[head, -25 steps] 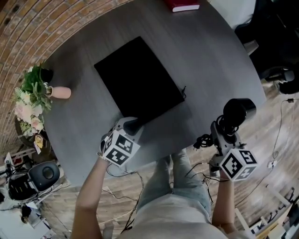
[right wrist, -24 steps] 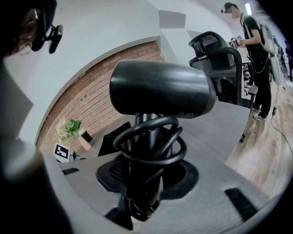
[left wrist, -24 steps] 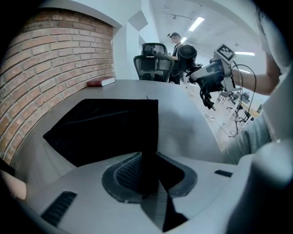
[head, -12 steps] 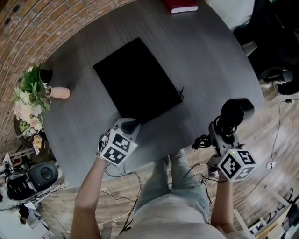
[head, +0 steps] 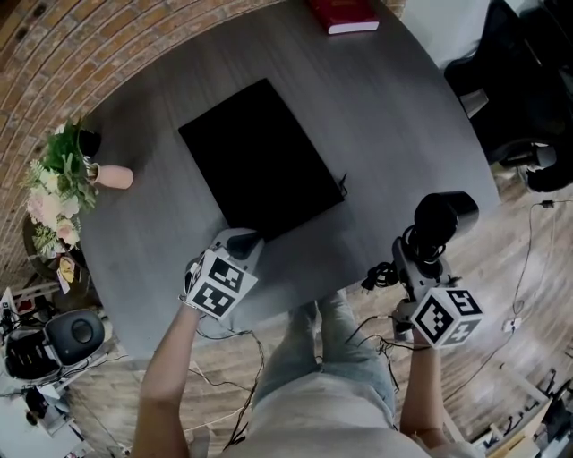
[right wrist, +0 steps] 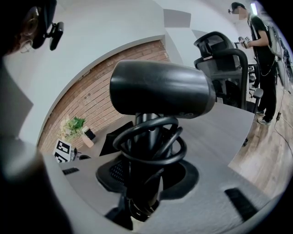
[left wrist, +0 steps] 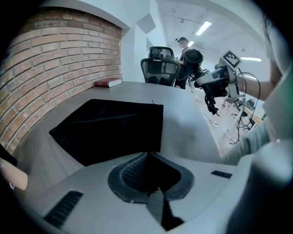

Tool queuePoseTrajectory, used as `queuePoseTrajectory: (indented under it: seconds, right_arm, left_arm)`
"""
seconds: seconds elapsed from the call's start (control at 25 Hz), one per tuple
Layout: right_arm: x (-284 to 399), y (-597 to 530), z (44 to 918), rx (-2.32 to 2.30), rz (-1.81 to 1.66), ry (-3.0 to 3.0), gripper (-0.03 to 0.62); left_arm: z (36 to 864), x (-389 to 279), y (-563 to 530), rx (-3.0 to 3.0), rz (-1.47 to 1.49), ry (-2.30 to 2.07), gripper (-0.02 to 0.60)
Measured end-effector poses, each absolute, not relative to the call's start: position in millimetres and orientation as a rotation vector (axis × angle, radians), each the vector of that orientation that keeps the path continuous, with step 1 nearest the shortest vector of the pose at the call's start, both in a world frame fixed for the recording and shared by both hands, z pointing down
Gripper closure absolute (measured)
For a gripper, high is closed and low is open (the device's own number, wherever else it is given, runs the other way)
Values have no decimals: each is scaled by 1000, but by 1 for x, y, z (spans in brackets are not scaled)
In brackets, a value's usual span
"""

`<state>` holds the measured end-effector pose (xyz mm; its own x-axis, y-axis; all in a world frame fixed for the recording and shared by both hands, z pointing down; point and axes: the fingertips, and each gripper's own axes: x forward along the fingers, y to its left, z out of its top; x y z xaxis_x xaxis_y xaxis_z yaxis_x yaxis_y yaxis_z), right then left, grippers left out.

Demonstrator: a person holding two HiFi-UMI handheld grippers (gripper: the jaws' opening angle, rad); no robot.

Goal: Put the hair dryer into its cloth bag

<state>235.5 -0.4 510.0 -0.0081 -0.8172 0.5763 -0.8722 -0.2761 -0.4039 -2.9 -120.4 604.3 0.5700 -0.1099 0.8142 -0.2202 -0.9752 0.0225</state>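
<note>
Between the right gripper's (right wrist: pixel 145 180) jaws, clamped tight: matte black hair dryer (right wrist: pixel 160 89) handle, cord (right wrist: pixel 171 153) looped round it, barrel above. Left gripper (left wrist: pixel 150 161) pinched closed on near edge of flat black cloth bag (left wrist: pixel 110 125) ahead, on grey table (left wrist: pixel 187 123).

Bench (head: pixel 394 107): dark grey, faint wood grain. Cloth bag (head: pixel 260 161): plain black, no print. Hair dryer (right wrist: pixel 160 87) and its coiled cord (right wrist: pixel 151 137): black, slight sheen. Left tongs (left wrist: pixel 147 157) and right tongs (right wrist: pixel 143 178): pale grey shells, dark textured pads, cubes with black-and-white square markers. Book (head: pixel 345 12): red. Wall (left wrist: pixel 59 59): red-brown brick, pale mortar. Flowers (head: pixel 54 192): pink and white, green leaves. Vase (head: pixel 115 176): pink. Floor (head: pixel 501 268): light wood planks.
</note>
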Motion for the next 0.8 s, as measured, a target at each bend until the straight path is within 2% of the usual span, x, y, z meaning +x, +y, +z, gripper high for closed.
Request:
queuePoseTrajectory:
  seconds: [0.8]
  right_arm:
    - [204,-22,499,1742,1076,-2016,447]
  left_arm:
    - [556,2,-140,2721,990,-758,563]
